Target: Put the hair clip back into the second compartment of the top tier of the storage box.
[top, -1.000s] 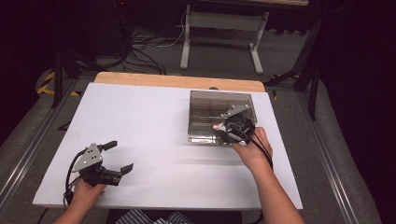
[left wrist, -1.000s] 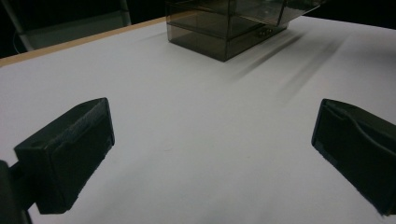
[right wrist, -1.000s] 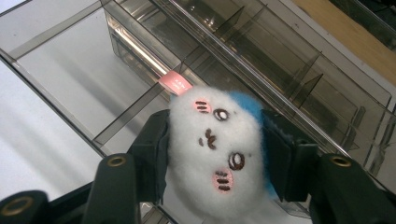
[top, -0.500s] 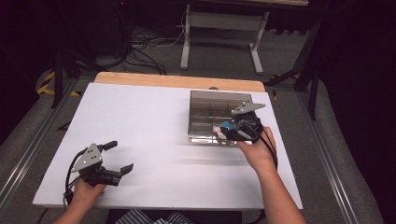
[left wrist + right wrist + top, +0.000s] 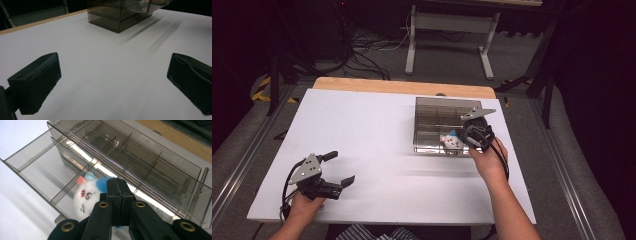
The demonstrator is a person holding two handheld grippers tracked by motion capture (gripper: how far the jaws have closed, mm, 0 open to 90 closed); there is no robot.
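You have no lettering, label, brand, number or sign to read anywhere here. The small white toy (image 5: 86, 197) just left of your right gripper (image 5: 117, 185) carries only a drawn face and a pink patch, no words. The smoky clear organizer (image 5: 140, 152) beyond that gripper has bare walls, and the white table (image 5: 105, 75) between your left gripper's jaws is unmarked.

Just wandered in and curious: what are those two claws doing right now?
Left claw open, idle over the white table. Right claw has just closed, jaws together on the small plush toy in the smoky plastic drawer box. Nothing in the way.
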